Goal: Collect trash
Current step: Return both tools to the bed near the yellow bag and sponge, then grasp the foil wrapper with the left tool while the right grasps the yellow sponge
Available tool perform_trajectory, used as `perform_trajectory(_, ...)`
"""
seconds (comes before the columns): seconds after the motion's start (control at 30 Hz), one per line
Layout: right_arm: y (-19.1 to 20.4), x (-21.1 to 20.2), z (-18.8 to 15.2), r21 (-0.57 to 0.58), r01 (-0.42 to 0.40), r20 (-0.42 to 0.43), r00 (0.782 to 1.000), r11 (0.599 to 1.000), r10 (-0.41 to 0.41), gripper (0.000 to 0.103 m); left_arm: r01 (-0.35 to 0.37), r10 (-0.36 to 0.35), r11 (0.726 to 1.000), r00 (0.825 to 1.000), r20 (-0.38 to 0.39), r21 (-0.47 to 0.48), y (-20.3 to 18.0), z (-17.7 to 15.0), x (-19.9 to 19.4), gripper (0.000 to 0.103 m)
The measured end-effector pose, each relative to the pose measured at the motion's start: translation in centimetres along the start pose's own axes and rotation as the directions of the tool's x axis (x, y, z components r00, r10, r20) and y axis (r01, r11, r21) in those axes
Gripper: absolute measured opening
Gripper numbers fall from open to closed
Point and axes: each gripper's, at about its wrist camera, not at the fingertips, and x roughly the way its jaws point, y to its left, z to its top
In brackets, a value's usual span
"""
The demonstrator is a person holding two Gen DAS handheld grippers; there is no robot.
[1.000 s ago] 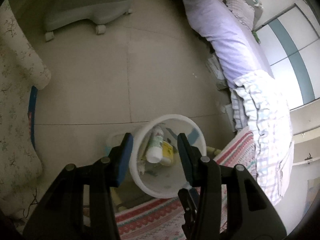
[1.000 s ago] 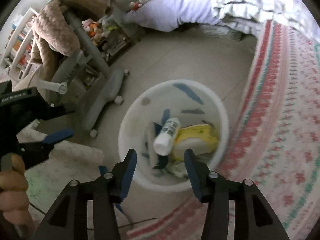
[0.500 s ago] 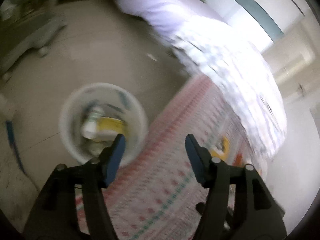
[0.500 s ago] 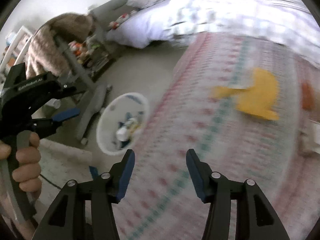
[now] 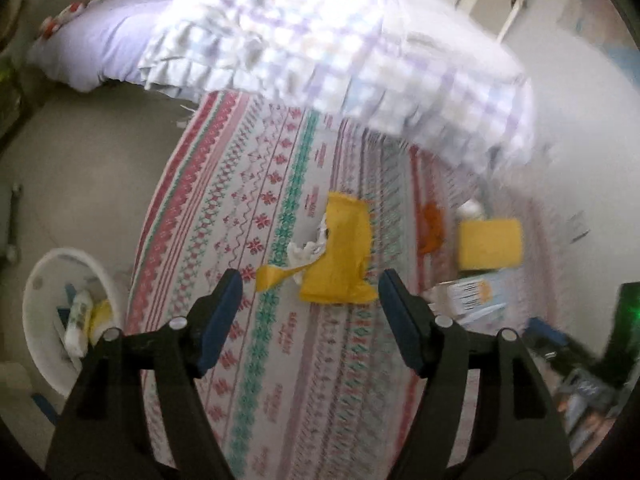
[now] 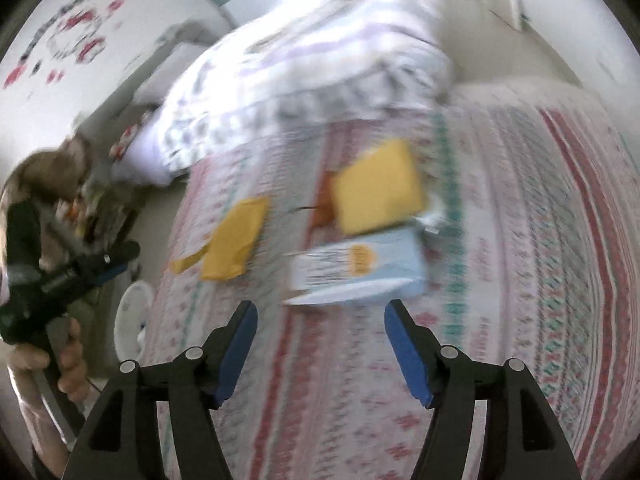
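Note:
A torn yellow envelope (image 5: 344, 252) with white crumpled paper (image 5: 306, 250) lies on the patterned rug (image 5: 240, 240), just ahead of my open, empty left gripper (image 5: 310, 300). A yellow box (image 5: 490, 244), an orange scrap (image 5: 430, 224) and a light blue carton (image 5: 468, 294) lie to its right. In the right wrist view the blue carton (image 6: 356, 268) lies just ahead of my open, empty right gripper (image 6: 320, 328), with the yellow box (image 6: 378, 188) and envelope (image 6: 234, 240) beyond. The white trash bin (image 5: 64, 320) holds a bottle and wrappers at far left.
A bed with a checked quilt (image 5: 340, 52) borders the rug's far side. Bare floor (image 5: 80, 168) lies left of the rug. The left gripper and hand (image 6: 60, 280) show at the right view's left edge. Dark clutter (image 5: 580, 360) sits at the right.
Both grippers have swung away from above the bin to over the rug. The envelope, box and carton have come into view; the bin now sits far left.

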Motion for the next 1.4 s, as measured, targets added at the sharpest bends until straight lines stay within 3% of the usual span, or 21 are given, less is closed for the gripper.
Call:
perform_trajectory(0.1, -1.9, 0.3, 0.3, 0.037, 0.009, -0.016, 1.000, 0.999, -0.008, 0.068, -0.044, 0.043, 0.999, 0.997, -0.057, -0.029, 1.0, 0.3, 2.8, 0.071)
perform_trajectory(0.27, -2.4, -0.8, 2.3, 0.030, 0.015, 0.035, 0.999, 0.999, -0.016, 0.068, -0.038, 0.026, 0.995, 0.990, -0.135, -0.088, 2.5, 0.0, 6.2, 0.070)
perform_trajectory(0.37, -2.1, -0.6, 3.1, 0.018, 0.026, 0.049, 0.998, 0.999, -0.027, 0.068, -0.026, 0.006, 0.991, 0.989, -0.148, -0.129, 3.0, 0.2, 6.9, 0.048)
perform_trajectory(0.43, -2.0, -0.4, 3.4, 0.009, 0.030, 0.048, 0.998, 1.000, -0.030, 0.068, -0.015, -0.005, 0.992, 0.987, -0.160, -0.128, 2.8, 0.3, 7.1, 0.009)
perform_trajectory(0.53, -1.9, -0.2, 3.0, 0.002, 0.041, 0.047, 0.998, 0.999, -0.041, 0.068, -0.007, -0.013, 0.992, 0.988, -0.155, -0.124, 2.3, 0.6, 6.5, 0.002)
perform_trajectory(0.73, -2.9, -0.2, 3.7, 0.018, 0.060, 0.062, 0.996, 0.998, -0.061, 0.068, 0.049, -0.056, 0.995, 0.995, -0.087, -0.087, 1.2, 1.3, 3.5, 0.001)
perform_trajectory(0.87, -3.6, -0.1, 3.8, 0.048, 0.056, 0.058, 0.997, 0.997, -0.058, 0.068, 0.079, -0.090, 0.984, 0.994, -0.064, -0.162, 2.5, 2.1, 3.0, 0.002)
perform_trajectory(0.9, -3.6, -0.1, 3.8, 0.053, 0.050, 0.055, 0.997, 0.997, -0.053, 0.068, 0.077, -0.088, 0.981, 0.994, -0.058, -0.176, 2.8, 2.2, 3.1, 0.012)
perform_trajectory(0.93, -3.6, -0.1, 3.9, 0.055, 0.045, 0.055, 0.997, 0.997, -0.048, 0.068, 0.080, -0.092, 0.979, 0.994, -0.058, -0.187, 3.0, 2.3, 3.2, 0.039)
perform_trajectory(1.0, -3.5, -0.1, 3.9, 0.051, 0.045, 0.060, 0.997, 0.998, -0.048, 0.068, 0.099, -0.112, 0.974, 0.992, -0.057, -0.204, 3.2, 2.2, 3.3, 0.077)
perform_trajectory(1.03, -3.4, -0.1, 4.0, 0.048, 0.046, 0.061, 0.997, 0.998, -0.048, 0.068, 0.101, -0.114, 0.972, 0.992, -0.052, -0.211, 3.2, 2.3, 3.3, 0.079)
perform_trajectory(1.2, -3.4, 0.4, 4.1, 0.047, 0.050, 0.051, 0.997, 0.998, -0.053, 0.068, 0.086, -0.099, 0.982, 0.993, -0.067, -0.169, 2.1, 2.3, 4.5, 0.078)
perform_trajectory(1.27, -3.4, 0.5, 4.2, 0.041, 0.057, 0.052, 0.997, 0.998, -0.059, 0.068, 0.078, -0.092, 0.984, 0.993, -0.080, -0.163, 1.9, 2.3, 5.2, 0.065)
perform_trajectory(1.33, -3.4, 0.7, 4.4, 0.037, 0.065, 0.054, 0.996, 0.997, -0.067, 0.068, 0.088, -0.108, 0.980, 0.988, -0.106, -0.179, 1.9, 2.2, 6.2, 0.037)
perform_trajectory(1.4, -3.5, 0.9, 4.5, 0.032, 0.074, 0.055, 0.996, 0.997, -0.076, 0.068, 0.086, -0.110, 0.978, 0.987, -0.117, -0.190, 2.0, 2.1, 6.7, 0.023)
